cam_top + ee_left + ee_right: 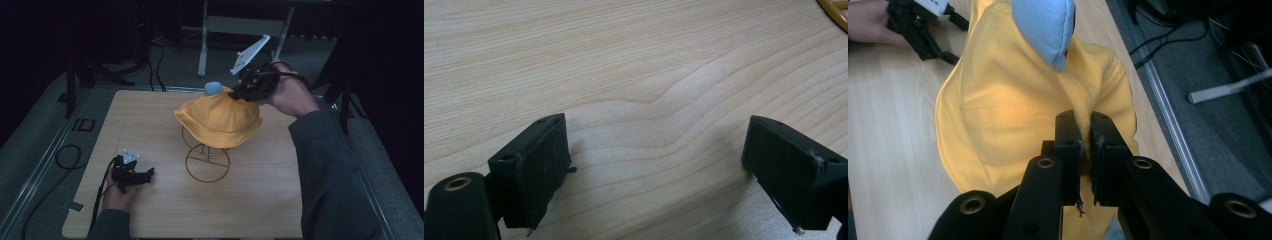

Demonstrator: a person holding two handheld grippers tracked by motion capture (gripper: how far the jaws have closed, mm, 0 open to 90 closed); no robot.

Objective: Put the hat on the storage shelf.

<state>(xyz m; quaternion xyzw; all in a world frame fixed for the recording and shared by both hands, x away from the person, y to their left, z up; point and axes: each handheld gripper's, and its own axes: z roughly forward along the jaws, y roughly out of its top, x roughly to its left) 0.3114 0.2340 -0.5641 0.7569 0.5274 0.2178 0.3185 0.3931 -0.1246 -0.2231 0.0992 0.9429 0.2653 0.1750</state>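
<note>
A yellow bucket hat with a light blue patch sits on a gold wire stand at the middle of the wooden table. My right gripper is at the hat's far right side, shut on a pinch of its yellow cloth; the light blue patch shows beyond the jaws. My left gripper rests low on the table near the front left, open, with bare wood between its jaws. It also appears in the right gripper view, held by a hand.
The stand's round base peeks in at the top right of the left gripper view. Beyond the table lie grey floor, black cables and a metal desk frame. A metal rail runs along the table's edge.
</note>
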